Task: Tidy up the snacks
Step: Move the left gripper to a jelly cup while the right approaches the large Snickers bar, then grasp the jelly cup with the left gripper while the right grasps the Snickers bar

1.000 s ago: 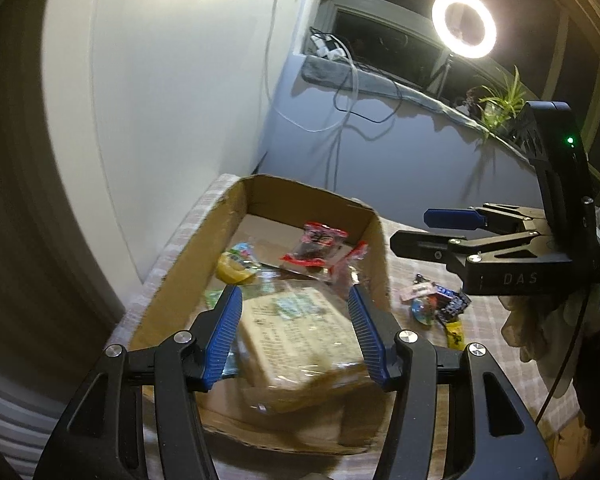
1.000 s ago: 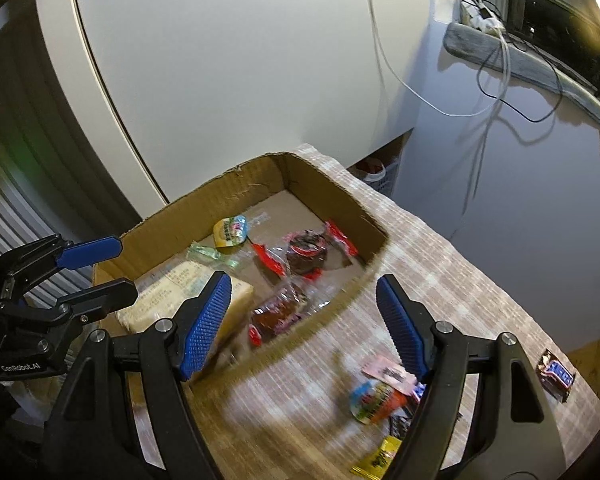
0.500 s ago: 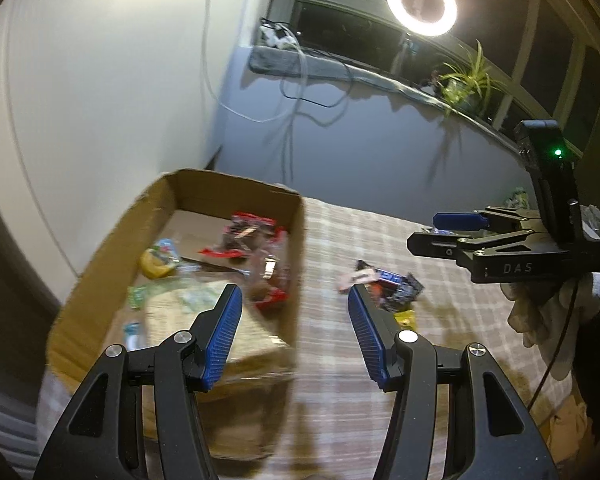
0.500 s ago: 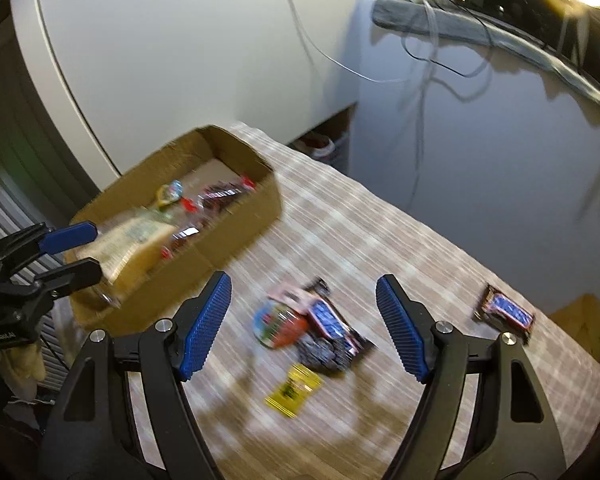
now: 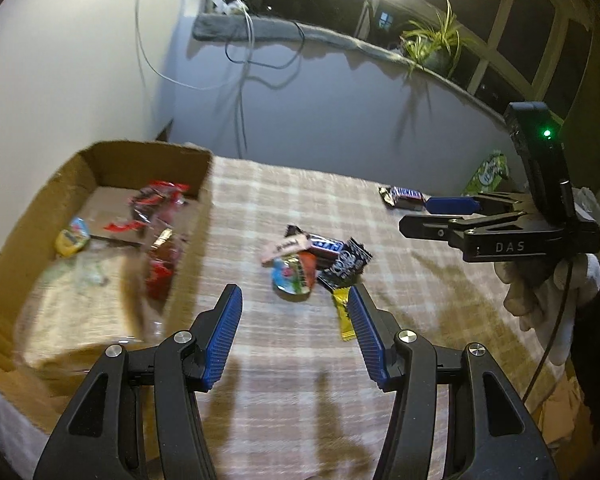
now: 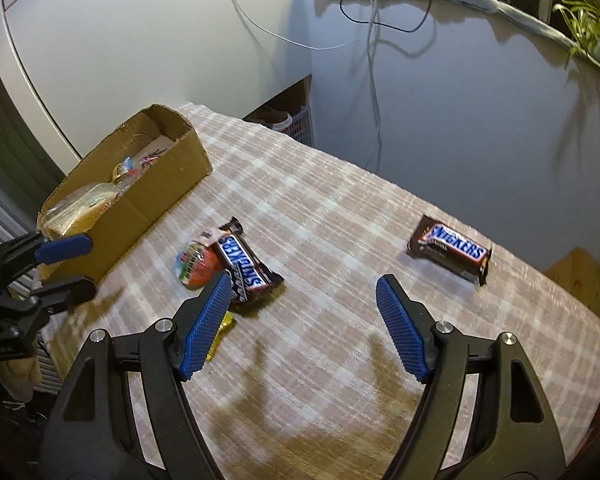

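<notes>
Left gripper (image 5: 296,334): fingers apart, empty, above checked desk (image 5: 300,400).
Right gripper (image 6: 304,322): fingers wide, empty.
Snack pile (image 5: 312,264): mid-desk, beside cardboard box (image 5: 40,220).
Lone Snickers bar (image 6: 450,249): well apart, far right.

Below me is a table under a beige checked cloth (image 6: 340,216). On it, at my left, sits an open brown cardboard box (image 6: 148,200). Near the middle lies a small heap of wrapped snacks (image 5: 312,260), and well apart to the right a lone brown Snickers bar (image 6: 450,249).
</notes>
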